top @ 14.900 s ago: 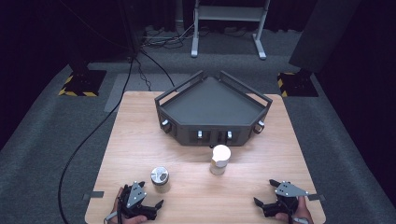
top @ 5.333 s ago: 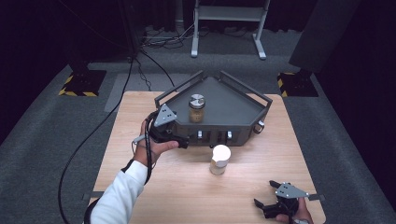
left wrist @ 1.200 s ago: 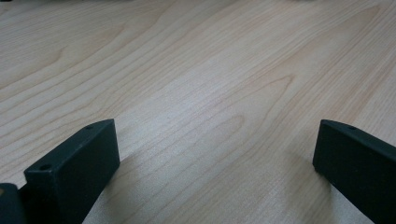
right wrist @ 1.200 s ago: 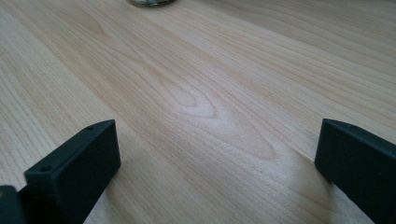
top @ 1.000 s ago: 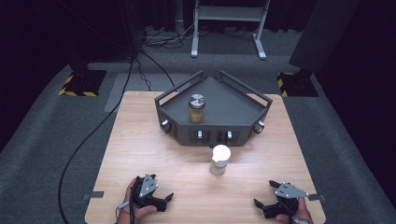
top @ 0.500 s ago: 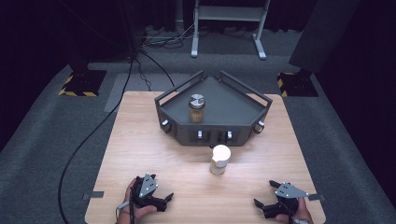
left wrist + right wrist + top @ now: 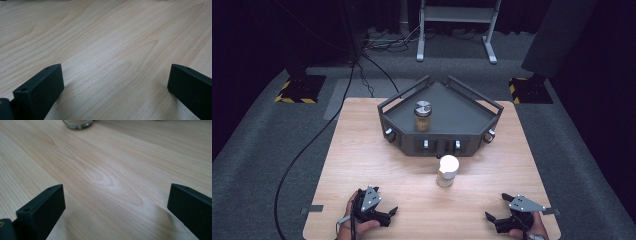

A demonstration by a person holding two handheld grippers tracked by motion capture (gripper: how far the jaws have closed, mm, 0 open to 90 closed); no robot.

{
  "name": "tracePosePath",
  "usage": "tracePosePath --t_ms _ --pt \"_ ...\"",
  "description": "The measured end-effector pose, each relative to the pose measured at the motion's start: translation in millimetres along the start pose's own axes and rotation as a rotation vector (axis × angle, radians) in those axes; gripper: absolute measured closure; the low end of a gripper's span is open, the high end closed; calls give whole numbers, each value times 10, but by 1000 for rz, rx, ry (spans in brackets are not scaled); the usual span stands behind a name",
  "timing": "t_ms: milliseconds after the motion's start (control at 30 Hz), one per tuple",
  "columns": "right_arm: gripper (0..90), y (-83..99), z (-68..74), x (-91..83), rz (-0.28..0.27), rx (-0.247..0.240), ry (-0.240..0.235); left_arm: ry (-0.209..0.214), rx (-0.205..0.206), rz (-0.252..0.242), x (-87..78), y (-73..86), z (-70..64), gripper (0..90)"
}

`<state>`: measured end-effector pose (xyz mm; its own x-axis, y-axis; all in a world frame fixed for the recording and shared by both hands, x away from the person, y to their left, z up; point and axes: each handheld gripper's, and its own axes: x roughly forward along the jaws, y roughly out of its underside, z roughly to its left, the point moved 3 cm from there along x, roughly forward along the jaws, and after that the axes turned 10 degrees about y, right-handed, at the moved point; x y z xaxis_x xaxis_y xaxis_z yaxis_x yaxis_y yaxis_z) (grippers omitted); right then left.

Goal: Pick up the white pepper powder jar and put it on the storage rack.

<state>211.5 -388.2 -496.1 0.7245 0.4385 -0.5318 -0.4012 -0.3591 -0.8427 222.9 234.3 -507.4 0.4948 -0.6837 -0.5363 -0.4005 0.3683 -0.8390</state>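
the left gripper (image 7: 384,214) rests near the front left corner of the wooden table (image 7: 362,150), held in a hand (image 7: 354,220) that comes in from the bottom edge; its jaws stand spread wide with nothing between them, and in the left gripper view they frame only bare wood grain; the right gripper (image 7: 494,220) lies near the front right corner, held the same way, its jaws likewise spread and holding nothing; a grey three-cornered plate sits on top of each gripper; the white-lidded jar (image 7: 447,171) stands upright on the table between the two grippers and farther from the person, well apart from both, just in front of the dark tray (image 7: 472,112); its glass base (image 7: 78,123) shows at the top edge of the right gripper view, beyond the spread jaws; the metal-lidded jar (image 7: 422,116) stands upright inside the tray, toward its left half, with pale brown contents; the tray is an angular dark grey box with raised rails along its back edges and small knobs along its front wall, set at the far middle of the table; a black cable (image 7: 307,155) trails from the left gripper over the table's left edge and across the grey floor.
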Motion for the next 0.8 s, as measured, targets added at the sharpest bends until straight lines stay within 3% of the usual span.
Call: tracePosePath --t_ms 300,400,567,800 --pt "14 -210 60 8 -58 -2 -65 0 0 0 0 0 -1 4" --pt "15 -255 43 37 -80 38 -106 0 0 0 0 1 -1 5" --pt "18 -346 35 62 -112 63 -134 0 0 0 0 1 0 5" --pt "18 -482 83 137 -117 49 -141 -1 0 -1 0 1 -1 5"
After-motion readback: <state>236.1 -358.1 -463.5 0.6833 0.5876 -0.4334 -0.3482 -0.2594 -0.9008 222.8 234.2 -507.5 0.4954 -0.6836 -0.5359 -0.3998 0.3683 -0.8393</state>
